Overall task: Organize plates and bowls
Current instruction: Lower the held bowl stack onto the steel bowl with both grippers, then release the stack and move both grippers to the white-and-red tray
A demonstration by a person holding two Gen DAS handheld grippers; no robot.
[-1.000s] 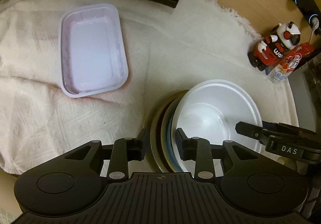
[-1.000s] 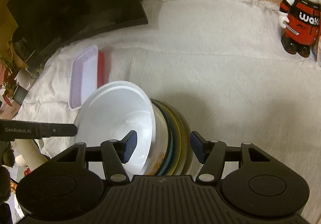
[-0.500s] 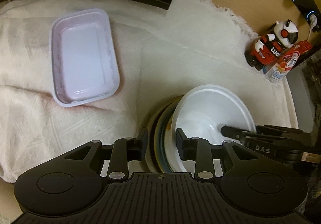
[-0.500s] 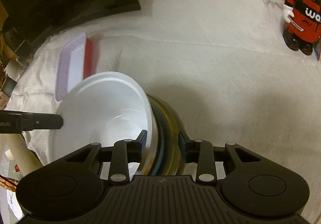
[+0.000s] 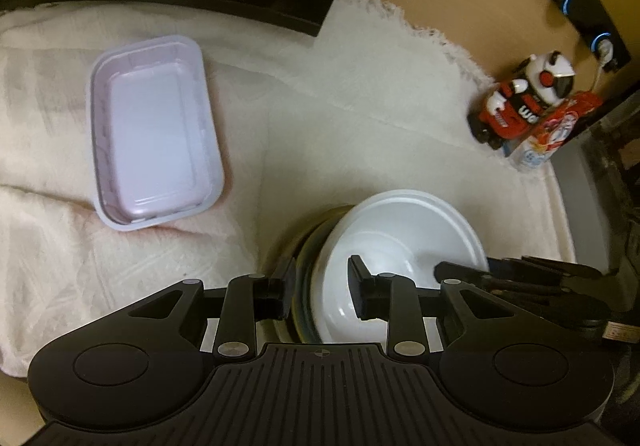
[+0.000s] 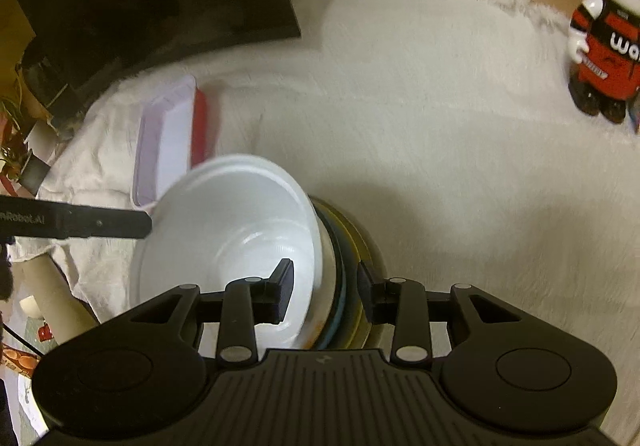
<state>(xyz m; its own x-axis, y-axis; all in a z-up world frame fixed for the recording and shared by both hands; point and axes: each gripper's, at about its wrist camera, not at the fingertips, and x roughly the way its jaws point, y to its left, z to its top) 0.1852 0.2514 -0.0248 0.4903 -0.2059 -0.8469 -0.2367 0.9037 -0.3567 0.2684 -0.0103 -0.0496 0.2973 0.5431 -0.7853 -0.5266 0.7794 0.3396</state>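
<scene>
We count one white bowl [image 5: 404, 242] atop a stack of plates [image 6: 352, 258], and one lavender tray [image 5: 154, 126] lying apart on the towel-covered surface [image 5: 320, 118]. The toy robot [image 6: 604, 46] reads "wa". Our left hand-held gripper [image 5: 319, 288] is closing across the stack's rim; our right hand-held gripper [image 6: 325, 288] pinches the opposite rim. Both angle steeply down.
</scene>
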